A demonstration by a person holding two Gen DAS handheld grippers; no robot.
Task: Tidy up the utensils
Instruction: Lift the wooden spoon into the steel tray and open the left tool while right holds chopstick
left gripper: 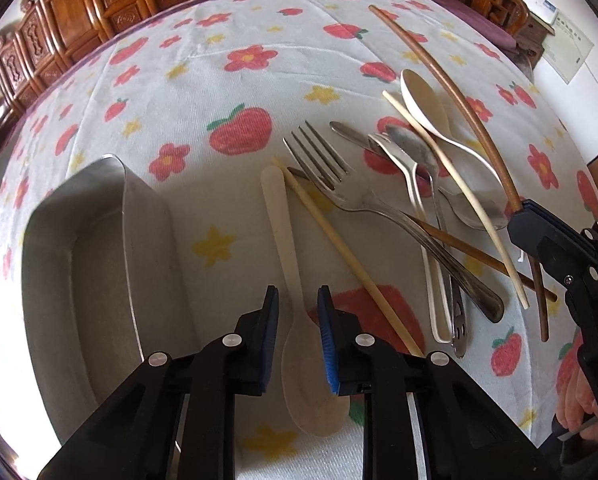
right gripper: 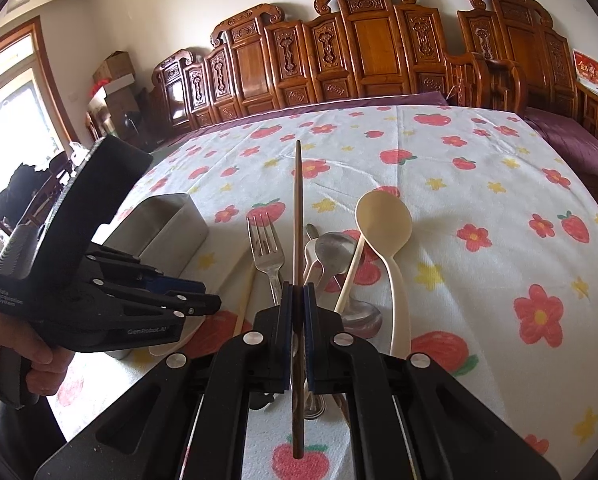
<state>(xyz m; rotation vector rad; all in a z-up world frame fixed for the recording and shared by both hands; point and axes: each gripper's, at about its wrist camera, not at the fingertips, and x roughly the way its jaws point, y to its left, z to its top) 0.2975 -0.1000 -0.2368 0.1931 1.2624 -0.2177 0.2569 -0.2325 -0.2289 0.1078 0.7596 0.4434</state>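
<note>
Okay, my left gripper (left gripper: 298, 300) points steeply down at the cloth, jaws narrowed around the handle of a pale spoon (left gripper: 299, 344) but a sliver of gap shows on each side, so not clamped. My right gripper (right gripper: 298, 300) tilts down less steeply and is clamped on a brown chopstick (right gripper: 298, 216), which sticks up toward 12 o'clock and pokes out behind the pads toward 6. The left wrist view alone shows the spoon's bowl beneath my fingers and the inside of the steel tray (left gripper: 99, 240) at 9 o'clock. The right view alone shows my left hand (right gripper: 31, 352) on its handle. Fork (left gripper: 339, 196), metal spoons (left gripper: 415, 156) and a pale chopstick (left gripper: 347, 252) lie in a heap at 2 o'clock.
</note>
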